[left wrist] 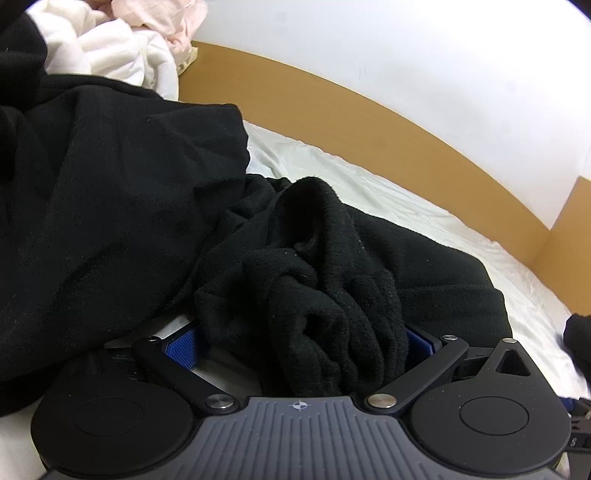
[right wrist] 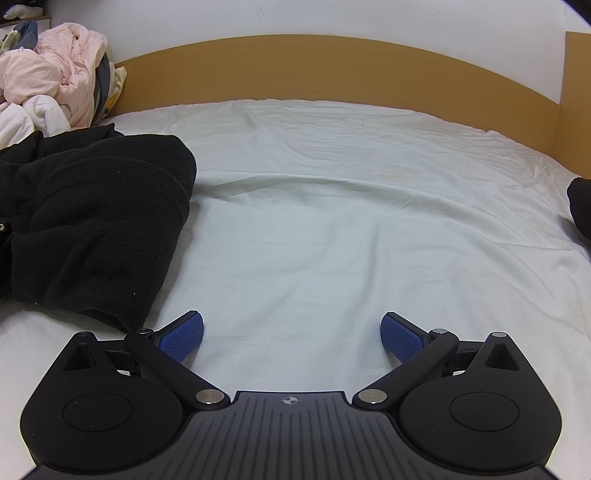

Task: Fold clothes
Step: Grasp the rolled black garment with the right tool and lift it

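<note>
You are at the start of a fold: the black fleece garment (left wrist: 325, 280) is bunched between the fingers of your left gripper (left wrist: 303, 343), but the 2 blue pads (left wrist: 183, 347) stand wide apart, so this looks like fabric resting in a spread gripper, not a pinch. Whether the cloth touches either pad is hidden by its own folds. Your right gripper (right wrist: 291, 338) hovers over bare sheet with its fingers spread and nothing between them; the garment's rounded edge (right wrist: 110, 221) lies just beside its left finger.

The next move, as I judge it, calls for closing the left gripper on 1 clear edge or corner instead of the thick wad, and bringing the right gripper across to a matching edge so you can lift and spread the piece flat. Fleece this heavy will likely sag and drag, so take a firm bite on a hem.

A second, smoother black garment (left wrist: 110, 192) lies behind and to the left, overlapping the first; keep them apart when you lift.

The work surface is a bed with a wrinkled white sheet (right wrist: 351, 221), leaving open room to the right. A wooden headboard (right wrist: 332, 70) curves behind it against a white wall (right wrist: 332, 16). A heap of pink and white laundry (right wrist: 48, 81) sits in the far left corner.
</note>
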